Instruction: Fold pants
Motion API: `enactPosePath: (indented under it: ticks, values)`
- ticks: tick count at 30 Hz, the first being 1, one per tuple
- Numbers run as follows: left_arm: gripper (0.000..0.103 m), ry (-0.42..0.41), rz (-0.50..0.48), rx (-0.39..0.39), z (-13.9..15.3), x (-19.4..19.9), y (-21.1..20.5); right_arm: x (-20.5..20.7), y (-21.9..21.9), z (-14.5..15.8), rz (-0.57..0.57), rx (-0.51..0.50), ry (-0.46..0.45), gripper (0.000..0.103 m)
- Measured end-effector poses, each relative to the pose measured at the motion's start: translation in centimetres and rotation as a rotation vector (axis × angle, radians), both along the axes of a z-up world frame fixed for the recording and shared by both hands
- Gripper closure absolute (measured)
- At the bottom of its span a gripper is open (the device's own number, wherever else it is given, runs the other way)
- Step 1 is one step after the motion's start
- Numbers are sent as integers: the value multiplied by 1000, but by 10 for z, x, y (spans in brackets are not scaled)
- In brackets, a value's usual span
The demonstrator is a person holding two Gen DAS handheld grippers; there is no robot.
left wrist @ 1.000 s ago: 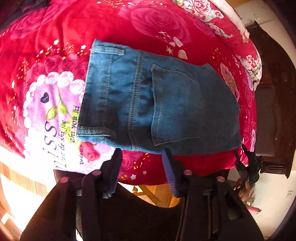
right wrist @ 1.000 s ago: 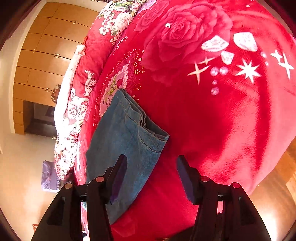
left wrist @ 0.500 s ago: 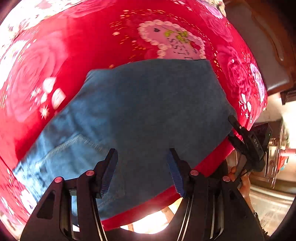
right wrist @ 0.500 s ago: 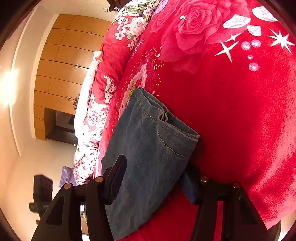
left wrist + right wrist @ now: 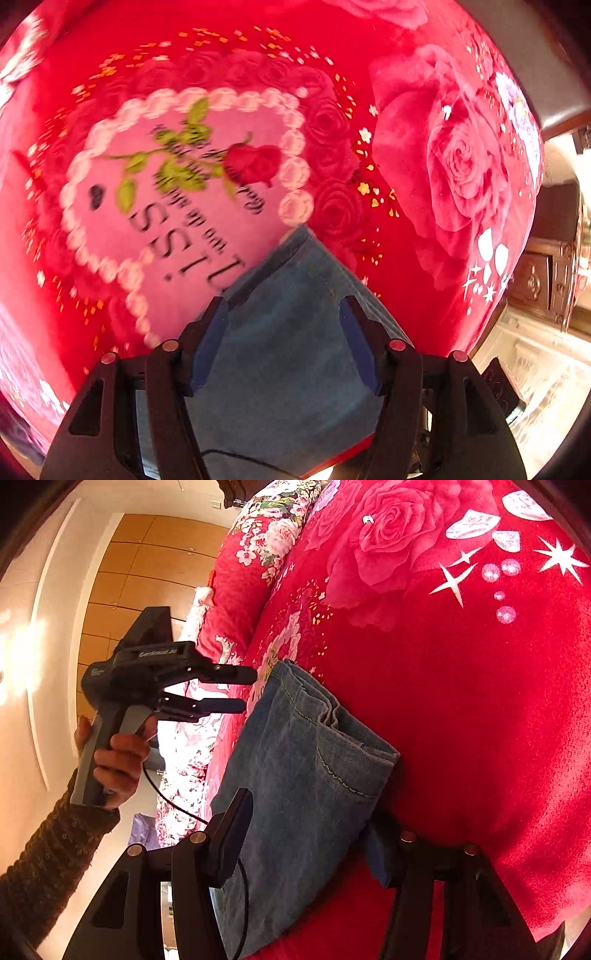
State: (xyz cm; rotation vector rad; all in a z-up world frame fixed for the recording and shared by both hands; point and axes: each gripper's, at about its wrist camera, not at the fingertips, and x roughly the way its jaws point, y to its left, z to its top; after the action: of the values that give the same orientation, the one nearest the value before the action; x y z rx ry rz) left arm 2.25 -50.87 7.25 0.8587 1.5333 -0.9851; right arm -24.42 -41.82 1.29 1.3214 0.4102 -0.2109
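jeans [image 5: 295, 775] folded on bed [image 5: 480, 701] | l gripper [image 5: 284, 339] jaws just widened, over corner | r gripper [image 5: 310, 834] straddles edge

**Bg items, both views**

Red blanket [image 5: 369, 55] w/ rose print covers bed; pink heart panel [image 5: 177, 192] w/ white bead border, rose stem & blurred lettering. Floral pillow [image 5: 258, 554] at far end. Wood-panel wardrobe [image 5: 147, 572] behind. Dark carved cabinet [image 5: 543, 280] beside bed.

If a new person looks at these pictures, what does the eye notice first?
First, the bright red rose blanket filling both views, with its pink heart. Then the folded jeans lying on it, between the right gripper's fingers, with the left gripper at their far corner.
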Motion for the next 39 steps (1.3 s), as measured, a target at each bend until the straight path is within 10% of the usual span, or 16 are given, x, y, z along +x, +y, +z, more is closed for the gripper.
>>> enactPosePath:
  ticks: [17,20,22,25,39]
  values:
    - [21,-44,-551,-3,-45,-70,-28,4,-1,2,-3,-11,1,46]
    - [44,-19,-525,-50,-43,-76,-30,2,-5,-2,-20,13,-2,62]
    - [70,-8,-515,-61,-41,-79,-30,0,-10,-11,-35,59,17,92]
    - [90,-38,-510,-88,-36,-82,-20,-2,-16,-22,-52,134,2,98]
    - [91,-58,-242,-301,72,-23,99,16,14,70,104,-137,-37,95]
